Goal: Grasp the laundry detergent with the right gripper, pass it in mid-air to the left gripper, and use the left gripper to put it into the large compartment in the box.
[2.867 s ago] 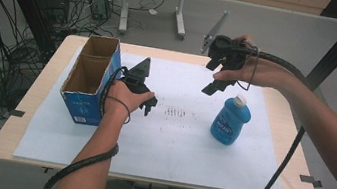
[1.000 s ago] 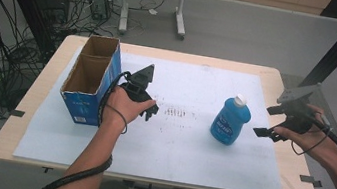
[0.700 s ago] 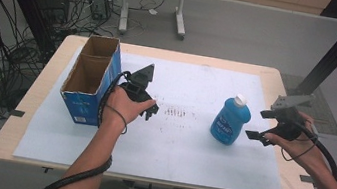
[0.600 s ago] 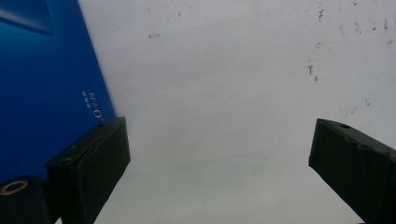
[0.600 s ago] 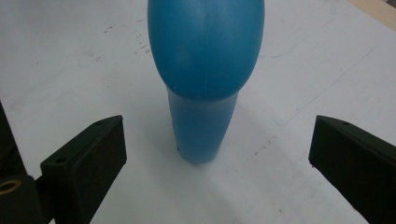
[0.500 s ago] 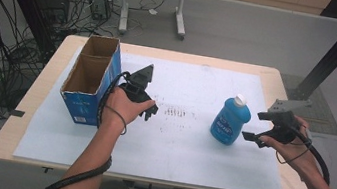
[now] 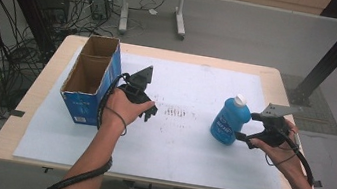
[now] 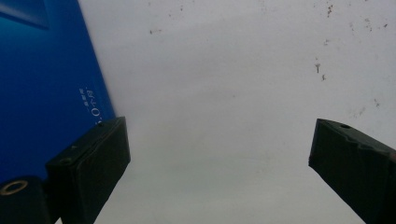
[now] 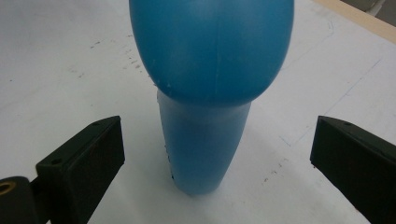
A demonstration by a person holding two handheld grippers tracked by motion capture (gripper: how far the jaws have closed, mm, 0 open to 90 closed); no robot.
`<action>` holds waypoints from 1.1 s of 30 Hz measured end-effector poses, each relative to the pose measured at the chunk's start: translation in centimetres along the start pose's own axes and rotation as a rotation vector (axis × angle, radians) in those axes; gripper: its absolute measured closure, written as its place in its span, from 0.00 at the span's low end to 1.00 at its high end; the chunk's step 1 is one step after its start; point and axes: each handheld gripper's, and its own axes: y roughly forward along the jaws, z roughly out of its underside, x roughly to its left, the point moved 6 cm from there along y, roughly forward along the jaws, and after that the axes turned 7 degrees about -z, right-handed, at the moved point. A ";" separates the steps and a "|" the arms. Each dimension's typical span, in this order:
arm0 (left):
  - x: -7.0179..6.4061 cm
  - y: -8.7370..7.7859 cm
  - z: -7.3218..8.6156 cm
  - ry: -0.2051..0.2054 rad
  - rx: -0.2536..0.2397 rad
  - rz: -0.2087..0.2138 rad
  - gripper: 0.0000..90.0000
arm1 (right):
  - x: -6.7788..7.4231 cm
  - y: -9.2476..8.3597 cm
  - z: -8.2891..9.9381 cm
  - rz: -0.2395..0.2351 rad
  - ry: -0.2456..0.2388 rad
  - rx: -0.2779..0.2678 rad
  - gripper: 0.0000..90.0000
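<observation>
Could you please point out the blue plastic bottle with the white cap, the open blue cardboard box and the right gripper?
Blue plastic bottle with white cap (image 7: 227,123): high view, on its labelled body.
Open blue cardboard box (image 7: 84,107): high view, on its blue front wall.
Right gripper (image 7: 246,126): high view, midway between its fingertips.

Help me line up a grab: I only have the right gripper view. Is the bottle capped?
Observer: Yes. In the high view the bottle stands upright with a white cap.
Operator: Where is the other claw?
Observer: The left claw rests by a blue box, far across the table from the bottle.
Operator: Is it holding anything?
Observer: No. In the left gripper view its jaws are open over bare white sheet, one beside the box wall.
</observation>
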 end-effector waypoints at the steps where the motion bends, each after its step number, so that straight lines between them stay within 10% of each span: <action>1: 0.0 0.0 0.0 -0.002 -0.001 0.000 0.06 | 0.0 0.2 0.1 0.002 0.002 -0.007 0.03; 33: -0.1 0.4 0.0 0.009 0.008 -0.002 0.06 | 0.2 3.9 1.0 0.052 0.054 -0.183 0.02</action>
